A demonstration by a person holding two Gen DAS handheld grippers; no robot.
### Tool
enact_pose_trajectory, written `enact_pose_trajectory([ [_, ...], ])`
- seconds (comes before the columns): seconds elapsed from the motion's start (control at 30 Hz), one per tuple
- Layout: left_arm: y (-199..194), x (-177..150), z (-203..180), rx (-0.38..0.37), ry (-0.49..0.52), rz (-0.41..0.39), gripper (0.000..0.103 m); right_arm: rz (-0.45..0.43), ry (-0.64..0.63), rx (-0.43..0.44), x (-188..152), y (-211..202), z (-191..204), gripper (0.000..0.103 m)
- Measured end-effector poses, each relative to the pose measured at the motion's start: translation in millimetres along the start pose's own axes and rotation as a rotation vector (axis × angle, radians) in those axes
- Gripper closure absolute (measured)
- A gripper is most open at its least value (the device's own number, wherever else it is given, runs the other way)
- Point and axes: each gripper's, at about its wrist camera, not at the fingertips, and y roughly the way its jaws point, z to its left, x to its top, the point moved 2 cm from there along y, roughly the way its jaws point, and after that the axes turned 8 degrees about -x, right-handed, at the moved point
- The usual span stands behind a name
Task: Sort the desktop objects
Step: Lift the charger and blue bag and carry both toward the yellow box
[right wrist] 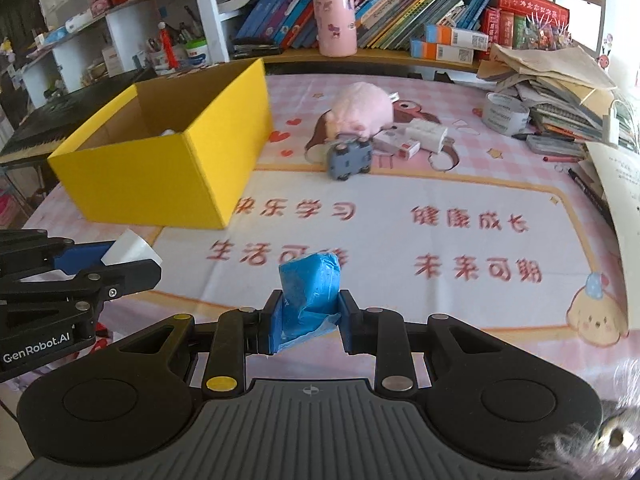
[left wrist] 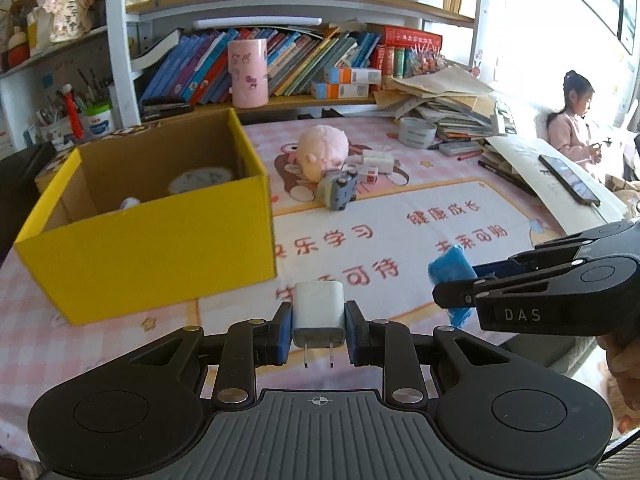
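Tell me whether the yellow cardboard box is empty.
Not empty. The yellow cardboard box stands open-topped, and a round white container shows inside it.

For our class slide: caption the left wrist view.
Left gripper holds a white charger near the yellow box.

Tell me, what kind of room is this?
Most likely a child's study desk at home: shelves of books, a pink cartoon desk mat and a plush toy, with a yellow box for tidying.
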Motion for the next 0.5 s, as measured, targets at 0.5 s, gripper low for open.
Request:
enact_pose_trajectory([
  [0.5,-61.1,-47.6,48.2,0.05,-0.057,-0.016,0.078,0.032,-0.052,0.071,-32.0,-10.4,85.2,0.078],
])
